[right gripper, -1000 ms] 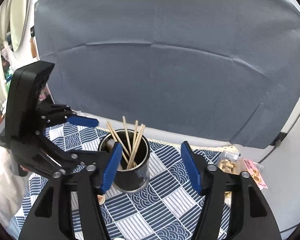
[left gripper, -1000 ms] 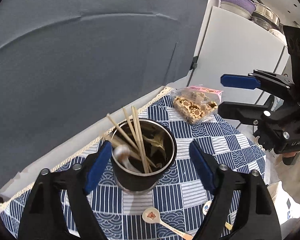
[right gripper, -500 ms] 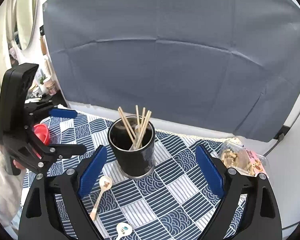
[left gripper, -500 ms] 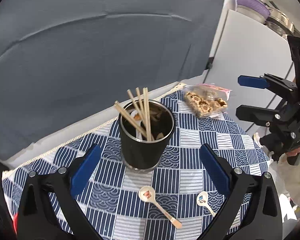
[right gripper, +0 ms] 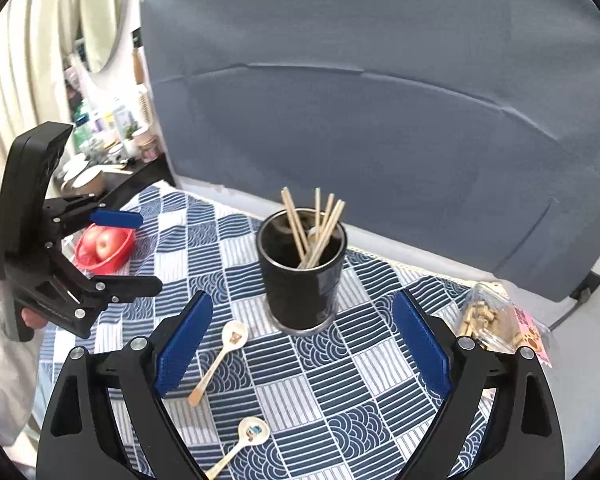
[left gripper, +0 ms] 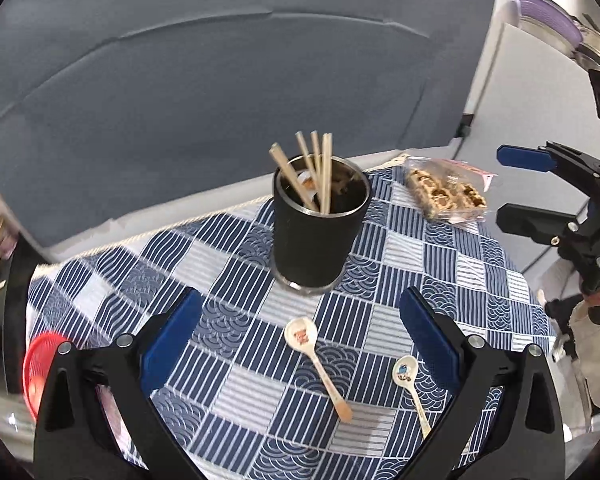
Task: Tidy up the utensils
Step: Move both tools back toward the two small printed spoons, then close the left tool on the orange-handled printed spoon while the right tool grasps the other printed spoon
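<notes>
Near the left edge of the checked tablecloth (right gripper: pixel 380 364), a red bowl (right gripper: pixel 112 258) is holding apples, and the left gripper (left gripper: pixel 300 344) is hovering spread wide, gripping nothing. Toward the cloth's middle, a black cup (right gripper: pixel 302 272) is standing upright, holding chopsticks (right gripper: pixel 320 232). Two spoons (right gripper: pixel 220 360) are lying flat toward the near edge, apart from the cup. At the right edge, a snack bag (right gripper: pixel 496 324) is resting; the right gripper (right gripper: pixel 302 360) is likewise hanging released and empty.
</notes>
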The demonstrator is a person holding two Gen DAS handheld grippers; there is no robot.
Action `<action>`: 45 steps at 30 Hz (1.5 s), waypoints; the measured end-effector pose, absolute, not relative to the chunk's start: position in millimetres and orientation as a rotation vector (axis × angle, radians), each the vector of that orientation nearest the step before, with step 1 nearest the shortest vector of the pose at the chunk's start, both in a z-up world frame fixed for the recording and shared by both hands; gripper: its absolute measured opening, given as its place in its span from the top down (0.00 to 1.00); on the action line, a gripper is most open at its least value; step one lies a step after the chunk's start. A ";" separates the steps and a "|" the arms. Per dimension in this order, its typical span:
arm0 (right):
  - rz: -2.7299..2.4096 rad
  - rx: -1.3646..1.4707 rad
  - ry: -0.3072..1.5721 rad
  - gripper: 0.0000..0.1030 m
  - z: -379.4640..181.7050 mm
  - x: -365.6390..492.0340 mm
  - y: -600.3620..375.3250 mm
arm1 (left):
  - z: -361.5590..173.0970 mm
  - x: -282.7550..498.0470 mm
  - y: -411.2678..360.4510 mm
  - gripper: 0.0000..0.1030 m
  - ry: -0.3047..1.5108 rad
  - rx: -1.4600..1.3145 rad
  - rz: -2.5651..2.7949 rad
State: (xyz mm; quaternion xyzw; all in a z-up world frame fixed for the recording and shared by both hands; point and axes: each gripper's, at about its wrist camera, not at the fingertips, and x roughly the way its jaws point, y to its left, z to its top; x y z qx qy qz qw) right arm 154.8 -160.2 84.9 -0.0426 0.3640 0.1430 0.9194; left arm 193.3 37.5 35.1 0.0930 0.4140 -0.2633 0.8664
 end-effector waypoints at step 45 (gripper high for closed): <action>0.738 -0.261 1.090 0.52 -106.2 245.7 -73.4 | -149.3 161.0 39.7 0.06 1.229 0.009 -0.322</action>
